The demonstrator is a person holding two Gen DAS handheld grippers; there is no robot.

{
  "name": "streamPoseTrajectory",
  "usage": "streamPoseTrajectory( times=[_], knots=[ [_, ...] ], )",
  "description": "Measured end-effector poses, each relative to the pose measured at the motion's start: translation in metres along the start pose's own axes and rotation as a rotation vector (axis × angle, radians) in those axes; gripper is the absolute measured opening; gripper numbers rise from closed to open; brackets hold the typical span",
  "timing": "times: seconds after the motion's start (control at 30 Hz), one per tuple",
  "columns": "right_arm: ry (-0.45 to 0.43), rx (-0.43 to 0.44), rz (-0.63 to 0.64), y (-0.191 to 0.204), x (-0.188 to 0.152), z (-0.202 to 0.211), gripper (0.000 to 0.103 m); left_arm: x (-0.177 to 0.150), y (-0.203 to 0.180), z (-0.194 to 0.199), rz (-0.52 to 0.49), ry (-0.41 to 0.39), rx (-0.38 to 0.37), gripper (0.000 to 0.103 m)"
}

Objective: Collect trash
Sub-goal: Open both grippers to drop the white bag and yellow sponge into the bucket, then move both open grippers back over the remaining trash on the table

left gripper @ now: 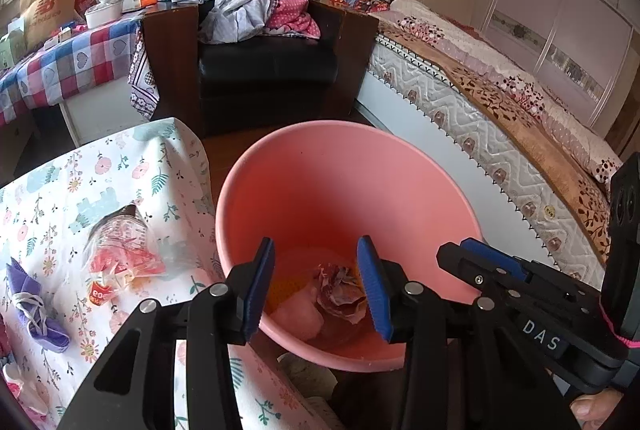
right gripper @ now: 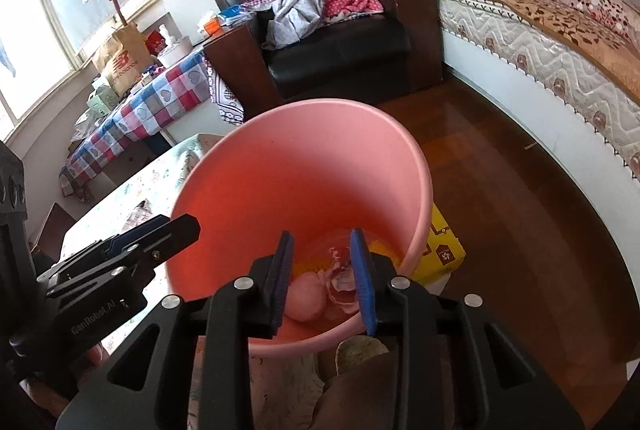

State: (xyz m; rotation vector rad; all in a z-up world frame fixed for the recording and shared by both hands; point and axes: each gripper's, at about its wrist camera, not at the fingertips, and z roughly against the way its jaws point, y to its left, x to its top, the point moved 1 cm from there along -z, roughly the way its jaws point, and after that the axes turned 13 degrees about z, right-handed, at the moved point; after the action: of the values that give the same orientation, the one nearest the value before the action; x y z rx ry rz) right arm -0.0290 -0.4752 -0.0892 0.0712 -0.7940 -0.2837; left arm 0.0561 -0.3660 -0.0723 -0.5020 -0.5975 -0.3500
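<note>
A pink bin (left gripper: 340, 181) stands on the floor beside the floral-cloth table (left gripper: 60, 189); it also shows in the right wrist view (right gripper: 304, 173). Crumpled paper (left gripper: 340, 290) and a pale wad (left gripper: 298, 314) lie at its bottom. My left gripper (left gripper: 316, 286) is open and empty above the bin's near rim. My right gripper (right gripper: 322, 282) is open and empty over the bin too. On the table lie a clear plastic wrapper with red print (left gripper: 124, 254) and a purple folded cloth (left gripper: 34, 302).
A black armchair (left gripper: 268, 57) piled with clothes stands behind the bin. A bed (left gripper: 500, 101) runs along the right. A checked-cloth table (left gripper: 76, 65) with a paper bag is at the left. A yellow box (right gripper: 440, 250) lies on the wooden floor by the bin.
</note>
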Motion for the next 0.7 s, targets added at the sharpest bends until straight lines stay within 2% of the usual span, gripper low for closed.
streamPoseTrajectory(
  times=[0.13, 0.23, 0.43, 0.7],
  knots=[
    [-0.022, 0.022, 0.03, 0.012, 0.002, 0.008, 0.032, 0.0, 0.003, 0.017, -0.014, -0.028, 0.003, 0.043],
    [-0.04, 0.038, 0.051, 0.023, 0.004, 0.013, 0.042, -0.001, 0.009, 0.034, -0.026, -0.051, 0.013, 0.048],
    [-0.064, 0.085, 0.107, 0.053, 0.005, 0.019, 0.042, -0.005, 0.026, 0.073, -0.037, -0.111, 0.03, 0.049],
    [-0.089, 0.143, 0.167, 0.091, 0.005, 0.026, 0.042, -0.008, 0.065, 0.12, -0.001, -0.165, 0.063, 0.049]
  ],
)
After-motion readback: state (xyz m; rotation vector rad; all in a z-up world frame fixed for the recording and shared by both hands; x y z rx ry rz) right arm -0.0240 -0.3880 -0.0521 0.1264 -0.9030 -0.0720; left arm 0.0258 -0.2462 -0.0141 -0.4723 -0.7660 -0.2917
